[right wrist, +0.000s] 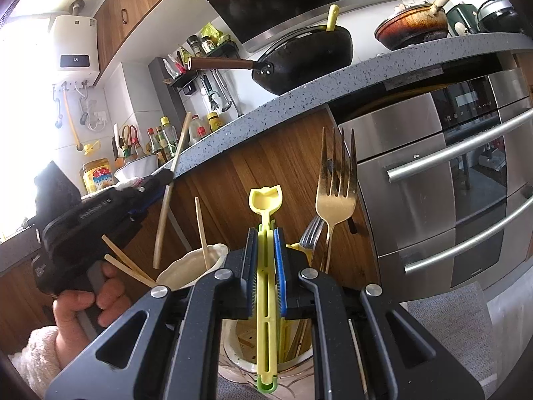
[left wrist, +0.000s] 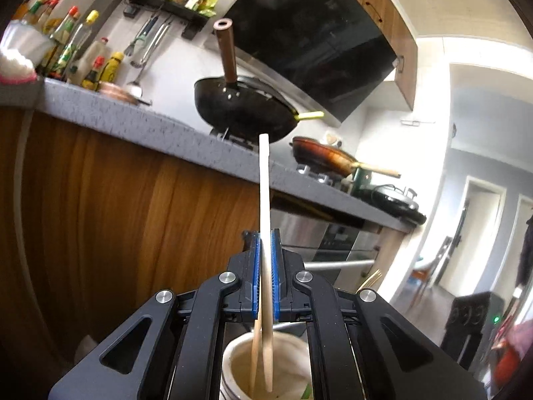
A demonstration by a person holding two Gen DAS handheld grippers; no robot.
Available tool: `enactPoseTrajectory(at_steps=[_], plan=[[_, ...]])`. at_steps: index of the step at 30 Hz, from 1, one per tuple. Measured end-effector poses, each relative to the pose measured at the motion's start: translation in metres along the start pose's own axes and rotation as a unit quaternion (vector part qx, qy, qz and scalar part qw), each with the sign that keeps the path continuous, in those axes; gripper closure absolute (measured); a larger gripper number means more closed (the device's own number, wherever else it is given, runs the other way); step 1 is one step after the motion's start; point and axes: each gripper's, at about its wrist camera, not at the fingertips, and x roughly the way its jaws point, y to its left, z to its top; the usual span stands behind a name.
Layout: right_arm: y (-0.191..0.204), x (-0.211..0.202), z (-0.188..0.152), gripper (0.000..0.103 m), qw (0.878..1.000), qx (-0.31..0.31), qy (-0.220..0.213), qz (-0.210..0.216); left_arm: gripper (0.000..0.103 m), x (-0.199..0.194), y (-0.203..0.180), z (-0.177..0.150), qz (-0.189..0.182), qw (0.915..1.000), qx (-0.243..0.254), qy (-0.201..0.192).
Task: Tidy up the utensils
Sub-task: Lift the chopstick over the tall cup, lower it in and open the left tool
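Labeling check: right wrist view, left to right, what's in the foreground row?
Left gripper holding a chopstick → cream cup → yellow utensil in the right gripper → fork → oven.

A home kitchen is shown: a wok [right wrist: 299, 56] is set on a speckled counter [right wrist: 333, 90], an oven [right wrist: 466, 180] built in beneath, sauce bottles [left wrist: 70, 43] lined up.

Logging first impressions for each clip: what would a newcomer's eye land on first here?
Front and centre, the right gripper is shut on a yellow-green plastic utensil handle above a cream ceramic holder, with a gold metal fork standing beside it. To the left, the left gripper clamps a pale wooden chopstick over a cream cup. A black wok with a brown handle sits on the speckled grey counter.
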Motion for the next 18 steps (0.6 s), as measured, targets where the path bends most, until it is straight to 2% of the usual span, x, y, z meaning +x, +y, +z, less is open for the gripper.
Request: enactPoseTrajectory(at_steps=[12, 18], plan=[[-0.007, 0.001, 0.001, 0.093, 1.0, 0.02, 0.008, 0.011, 0.097, -0.039, 0.007, -0.021, -0.002, 0.9993, 0.03, 0.023], [-0.013, 0.001, 0.0, 0.093, 0.999, 0.041, 0.009, 0.021, 0.095, -0.05, -0.001, -0.033, 0.009, 0.9967, 0.059, 0.055]])
